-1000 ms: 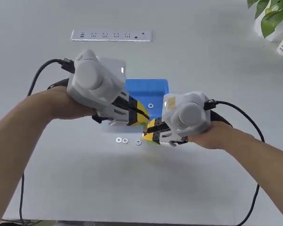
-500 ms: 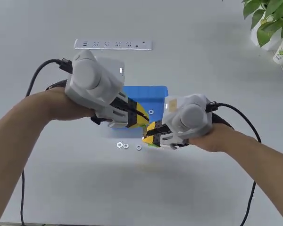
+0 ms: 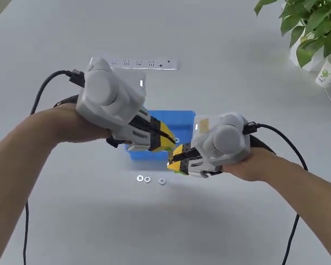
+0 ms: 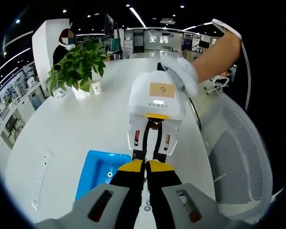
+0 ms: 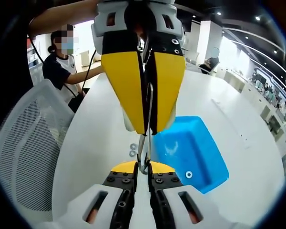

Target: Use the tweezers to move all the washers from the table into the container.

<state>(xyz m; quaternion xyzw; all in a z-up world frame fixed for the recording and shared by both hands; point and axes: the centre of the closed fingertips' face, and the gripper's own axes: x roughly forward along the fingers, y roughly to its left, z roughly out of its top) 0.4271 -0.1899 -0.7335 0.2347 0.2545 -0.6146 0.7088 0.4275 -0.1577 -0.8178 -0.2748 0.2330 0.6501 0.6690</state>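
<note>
Looking at the tweezers (image 5: 147, 119) first: where are they?

Between the two grippers, over the bench (image 3: 99, 221). The left gripper (image 3: 170, 139) has its yellow fingers (image 5: 126, 86) clenched on their upper part. The right gripper (image 3: 172, 163) meets it tip to tip, its own fingers pinched together on the lower end.

And the washers?

Three washers (image 3: 147, 179) lie in a short row on the bench, just in front of the near wall of the blue container (image 3: 179, 117). In the head view they sit a little below the fingertips. One more washer (image 5: 188, 174) lies flat on the container's floor.

Do the tweezers touch any of them?

No, the row lies apart from them. How high the tweezers are above the bench I cannot tell.

Anything else around?

A white power strip (image 3: 140, 64) lies beyond the container, well apart from it. A potted plant (image 3: 306, 27) stands at the far right corner. A black cable (image 3: 49, 83) runs from the left gripper's body. The right gripper view takes in a white mesh chair (image 5: 24, 152) and a seated person (image 5: 62, 67) behind it.
</note>
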